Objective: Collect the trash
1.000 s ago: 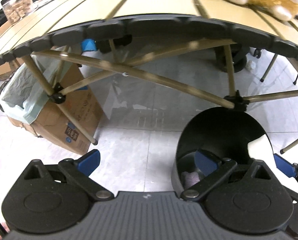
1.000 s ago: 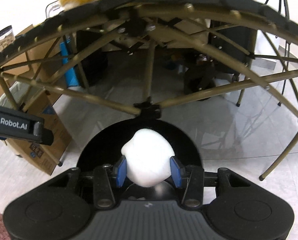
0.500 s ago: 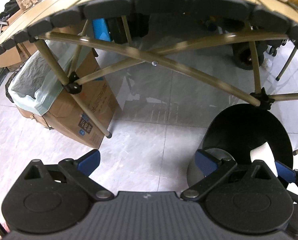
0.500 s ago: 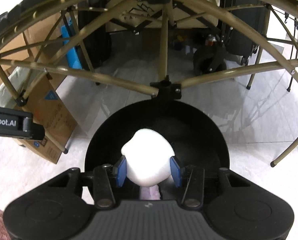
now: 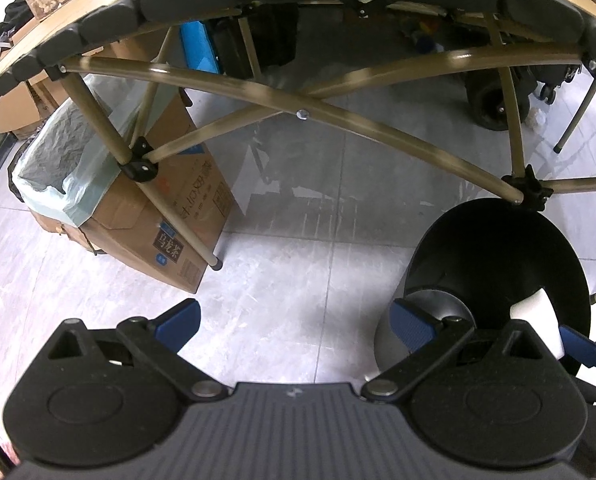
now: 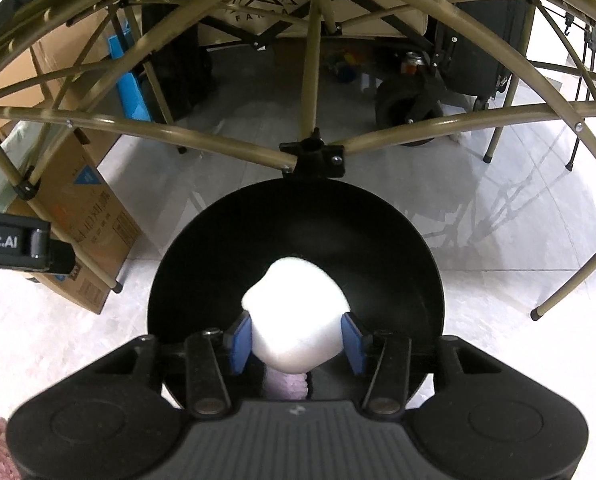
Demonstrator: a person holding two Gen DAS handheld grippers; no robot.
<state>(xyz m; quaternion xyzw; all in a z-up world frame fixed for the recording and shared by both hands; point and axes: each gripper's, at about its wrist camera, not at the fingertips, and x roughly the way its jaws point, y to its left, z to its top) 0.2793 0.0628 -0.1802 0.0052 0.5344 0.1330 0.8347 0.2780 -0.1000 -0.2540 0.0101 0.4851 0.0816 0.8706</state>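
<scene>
White paper wad [image 6: 295,316] between right gripper [image 6: 295,338] pads, jaws just opening, above black bin [image 6: 394,236]. Left gripper [image 5: 293,320] spread wide, empty, beside bin.

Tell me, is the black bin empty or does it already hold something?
Not empty: inside the black bin, a pale purple item lies below the white wad.

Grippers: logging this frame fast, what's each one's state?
Left gripper: open, nothing between its fingers.
Right gripper: jaws just opening, fingers still against the white wad over the black bin.
</scene>
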